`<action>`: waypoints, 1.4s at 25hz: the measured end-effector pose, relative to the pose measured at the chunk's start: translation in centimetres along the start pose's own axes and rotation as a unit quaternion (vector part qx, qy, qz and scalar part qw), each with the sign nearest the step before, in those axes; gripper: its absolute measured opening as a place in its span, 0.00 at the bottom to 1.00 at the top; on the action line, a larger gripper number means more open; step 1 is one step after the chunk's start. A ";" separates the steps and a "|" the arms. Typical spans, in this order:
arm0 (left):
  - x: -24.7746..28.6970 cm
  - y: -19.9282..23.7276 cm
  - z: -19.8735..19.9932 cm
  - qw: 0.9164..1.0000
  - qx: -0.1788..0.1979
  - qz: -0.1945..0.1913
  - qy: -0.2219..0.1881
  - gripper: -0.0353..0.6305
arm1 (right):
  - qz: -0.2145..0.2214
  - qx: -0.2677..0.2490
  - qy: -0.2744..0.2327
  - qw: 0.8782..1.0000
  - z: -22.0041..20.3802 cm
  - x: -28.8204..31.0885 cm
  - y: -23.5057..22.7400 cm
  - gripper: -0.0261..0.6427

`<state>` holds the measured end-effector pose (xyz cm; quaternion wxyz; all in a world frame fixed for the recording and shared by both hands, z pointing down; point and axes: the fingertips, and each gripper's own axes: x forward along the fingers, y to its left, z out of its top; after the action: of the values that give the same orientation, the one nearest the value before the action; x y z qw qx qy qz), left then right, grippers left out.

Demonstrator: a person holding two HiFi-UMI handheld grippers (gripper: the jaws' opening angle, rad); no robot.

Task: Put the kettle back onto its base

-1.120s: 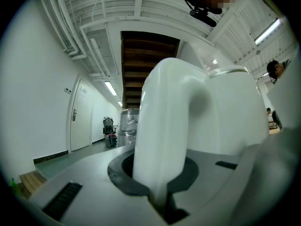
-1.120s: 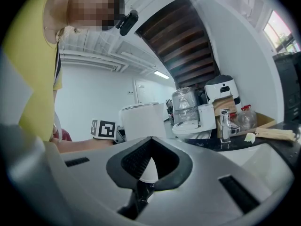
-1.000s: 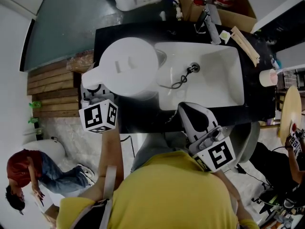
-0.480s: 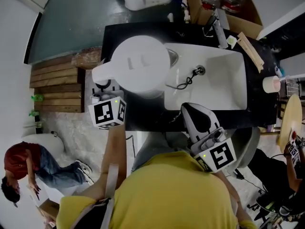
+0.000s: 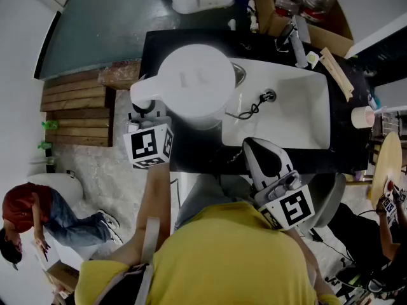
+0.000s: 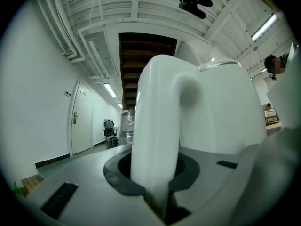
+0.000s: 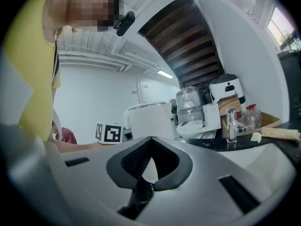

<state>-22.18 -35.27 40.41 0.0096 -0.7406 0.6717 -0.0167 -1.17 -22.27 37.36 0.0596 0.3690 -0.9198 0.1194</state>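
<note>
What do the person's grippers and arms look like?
The left gripper and right gripper are pale grey with dark jaw openings; each carries a white cube with black square markers. The left's jaws are opening, with the handle of the white plastic kettle between them. The person wears a yellow short-sleeved shirt.

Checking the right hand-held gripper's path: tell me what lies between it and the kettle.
Head view: only black countertop and a corner of the sink separate the right hand-held gripper from the kettle.
</note>
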 end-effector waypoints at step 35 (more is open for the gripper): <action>-6.5 0.1 -0.4 0.998 -0.017 0.054 0.034 0.26 | 0.051 -0.014 -0.008 0.999 0.3 -1.6 3.2 0.05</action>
<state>-22.91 -28.77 40.73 -0.0248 -0.7025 0.7106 -0.0296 -2.19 -19.04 36.17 0.0512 0.3213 -0.9395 0.1068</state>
